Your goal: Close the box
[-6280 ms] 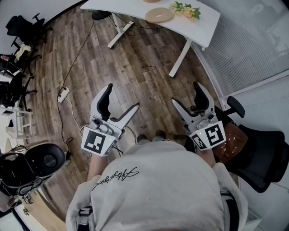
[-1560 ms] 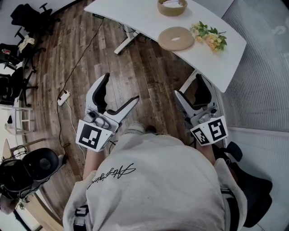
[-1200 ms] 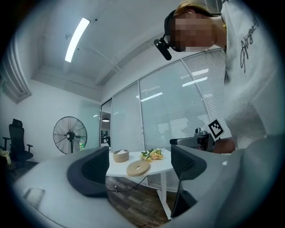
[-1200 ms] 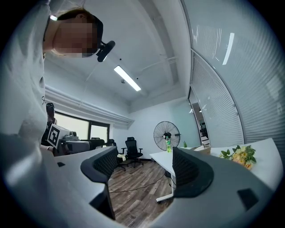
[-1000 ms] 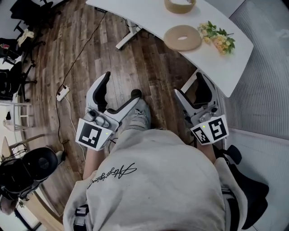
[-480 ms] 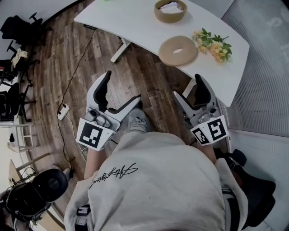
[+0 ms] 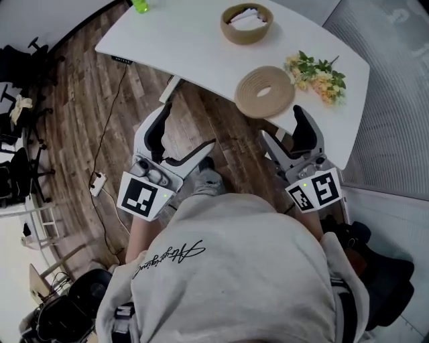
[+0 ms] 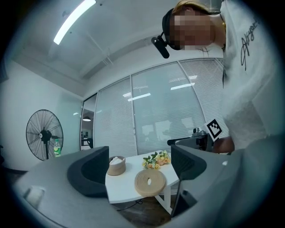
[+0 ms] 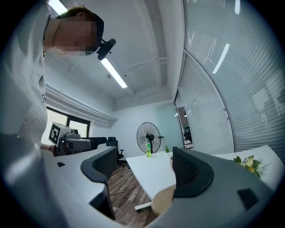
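A round woven box (image 7: pixel 247 23) (image 8: pixel 116 166) stands open on the white table (image 7: pixel 181 47), something pale inside it. Its flat woven lid (image 7: pixel 264 91) (image 8: pixel 150 183) (image 9: pixel 164 200), with a hole in the middle, lies near the table's front edge, apart from the box. My left gripper (image 7: pixel 190 127) (image 8: pixel 140 171) hangs open over the wooden floor, short of the table, with nothing between its jaws. My right gripper (image 7: pixel 281 124) (image 9: pixel 144 171) is also open and empty, just short of the table edge below the lid.
A bunch of yellow flowers (image 7: pixel 316 68) (image 8: pixel 156 160) lies right of the lid. A green bottle (image 7: pixel 139 5) (image 9: pixel 148 148) stands at the table's far left. A standing fan (image 8: pixel 44 135) (image 9: pixel 149 132) is behind the table. Office chairs (image 7: pixel 23 60) and a power strip (image 7: pixel 98 181) are on the floor at left.
The table with box, lid and flowers has come nearer and further into view as the person walks up to it. Both grippers stay open and empty, held as before.
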### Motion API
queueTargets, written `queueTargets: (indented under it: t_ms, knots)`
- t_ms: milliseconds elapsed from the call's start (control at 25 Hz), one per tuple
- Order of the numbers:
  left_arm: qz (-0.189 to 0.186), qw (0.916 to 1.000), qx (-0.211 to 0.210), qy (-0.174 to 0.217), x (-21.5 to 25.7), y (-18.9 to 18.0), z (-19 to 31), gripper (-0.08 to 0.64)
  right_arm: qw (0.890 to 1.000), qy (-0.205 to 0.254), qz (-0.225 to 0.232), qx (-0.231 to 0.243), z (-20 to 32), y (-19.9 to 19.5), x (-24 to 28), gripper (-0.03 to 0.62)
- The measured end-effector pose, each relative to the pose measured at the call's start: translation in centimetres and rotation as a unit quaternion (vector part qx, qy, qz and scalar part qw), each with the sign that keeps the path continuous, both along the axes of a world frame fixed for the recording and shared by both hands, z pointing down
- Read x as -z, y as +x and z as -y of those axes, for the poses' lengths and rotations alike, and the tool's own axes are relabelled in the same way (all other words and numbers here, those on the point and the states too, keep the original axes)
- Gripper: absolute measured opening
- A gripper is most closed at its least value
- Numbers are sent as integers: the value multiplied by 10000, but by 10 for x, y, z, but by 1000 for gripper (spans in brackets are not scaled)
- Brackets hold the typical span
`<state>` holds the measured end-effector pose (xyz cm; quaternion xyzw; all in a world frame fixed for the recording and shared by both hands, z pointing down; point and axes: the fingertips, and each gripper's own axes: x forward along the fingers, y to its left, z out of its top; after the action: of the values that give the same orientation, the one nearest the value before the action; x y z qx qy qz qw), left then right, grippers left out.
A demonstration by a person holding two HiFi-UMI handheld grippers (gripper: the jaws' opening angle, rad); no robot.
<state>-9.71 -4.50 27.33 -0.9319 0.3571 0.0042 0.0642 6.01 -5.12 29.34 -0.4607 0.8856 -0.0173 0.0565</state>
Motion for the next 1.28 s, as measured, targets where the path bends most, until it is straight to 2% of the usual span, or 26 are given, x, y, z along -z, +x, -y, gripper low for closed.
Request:
queueTargets:
  t_ms: [600,840,1160,1280]
  knots:
    - [149,9950,-986,-62,1,3,117,420,9964,-13,62,-845,97,-3,3,373]
    - [188,9876,-1558,-92,-4,14,142,420,9910,32,2,-1341,106,3,6,373]
    - [252,9723,-2319,-125,-13,41,150,420,9810,15,-41,-1938,92,22,1,383]
    - [248,9665,-2547,-170,-17,54,148,422,9794,-24,4,-2020,84,31,-1,391]
